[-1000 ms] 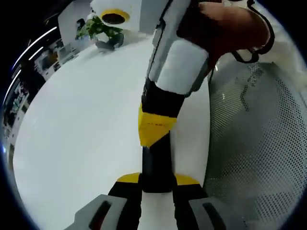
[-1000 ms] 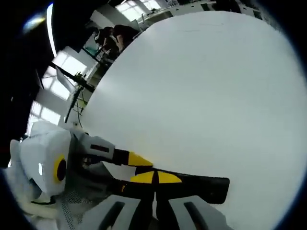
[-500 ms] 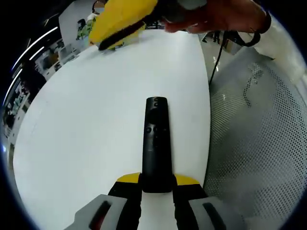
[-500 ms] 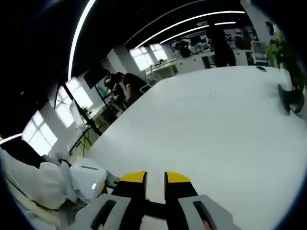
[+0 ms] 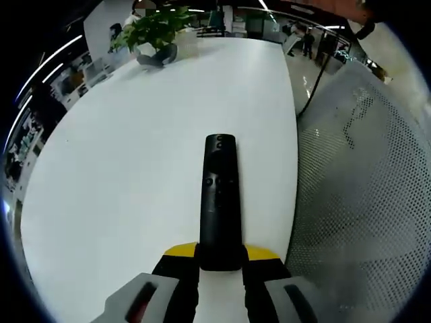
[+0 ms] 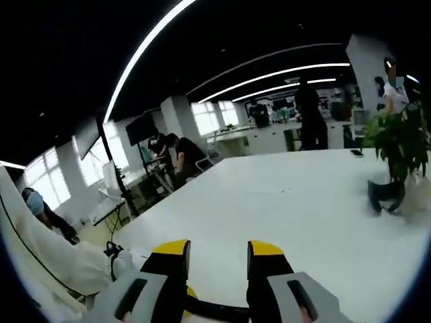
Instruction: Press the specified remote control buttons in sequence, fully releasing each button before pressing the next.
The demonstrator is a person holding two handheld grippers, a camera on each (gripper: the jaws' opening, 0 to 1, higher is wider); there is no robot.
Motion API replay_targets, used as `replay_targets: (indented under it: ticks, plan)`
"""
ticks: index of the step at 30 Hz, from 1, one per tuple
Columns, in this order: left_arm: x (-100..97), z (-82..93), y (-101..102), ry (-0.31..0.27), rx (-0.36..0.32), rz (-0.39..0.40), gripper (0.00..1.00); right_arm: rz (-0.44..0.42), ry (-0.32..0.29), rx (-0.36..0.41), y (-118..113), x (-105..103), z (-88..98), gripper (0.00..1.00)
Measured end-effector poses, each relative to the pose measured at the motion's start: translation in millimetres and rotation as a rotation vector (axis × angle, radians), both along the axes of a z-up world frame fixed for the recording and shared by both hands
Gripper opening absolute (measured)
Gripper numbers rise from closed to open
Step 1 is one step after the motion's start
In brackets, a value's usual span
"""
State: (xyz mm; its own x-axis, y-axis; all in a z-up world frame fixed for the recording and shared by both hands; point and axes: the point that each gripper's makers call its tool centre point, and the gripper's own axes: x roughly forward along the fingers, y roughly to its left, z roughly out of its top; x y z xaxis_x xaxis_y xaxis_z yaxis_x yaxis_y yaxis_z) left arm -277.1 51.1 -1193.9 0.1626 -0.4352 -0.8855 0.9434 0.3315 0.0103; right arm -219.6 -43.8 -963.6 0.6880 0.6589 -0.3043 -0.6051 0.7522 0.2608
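**Remote control pinched at one end, flat on the white table**

The remote control (image 5: 219, 195) is a slim black bar lying on the white table (image 5: 121, 175), near the table's edge that borders a perforated grey mesh surface (image 5: 363, 202). The left gripper (image 5: 221, 259) pinches the near end of it between yellow-tipped jaws, and the rest runs straight out across the tabletop with its buttons facing up. A potted plant (image 5: 156, 37) stands at the far corner of the table.

In the right gripper view, the right gripper (image 6: 217, 259) is held up above the table, its jaws spread with a clear gap between the yellow tips and nothing in them. Below that gap a dark strip shows, most likely part of the remote. People sit and stand at desks beyond the far edge.
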Motion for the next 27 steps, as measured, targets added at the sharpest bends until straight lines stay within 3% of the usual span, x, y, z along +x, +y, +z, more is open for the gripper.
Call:
replay_targets:
  ticks: [4, 13, 19, 27]
  plan:
    - [-0.3, 0.6, -1, -0.022, 0.008, -0.024, 0.23, -0.029, -0.064, -0.035, -10, -3, 6.9, 0.44]
    - [8.2, 4.0, -8, -0.033, -0.009, -0.051, 0.23, -0.12, -0.105, -0.044, -30, -11, 11.1, 0.77]
    - [24.1, 9.8, -8, -0.032, -0.013, -0.078, 0.23, -0.191, -0.116, -0.104, -47, -15, 2.8, 0.98]
    - [54.9, 16.3, 1, -0.054, 0.006, -0.115, 0.23, -0.234, -0.077, -0.137, -59, -23, -9.6, 0.99]
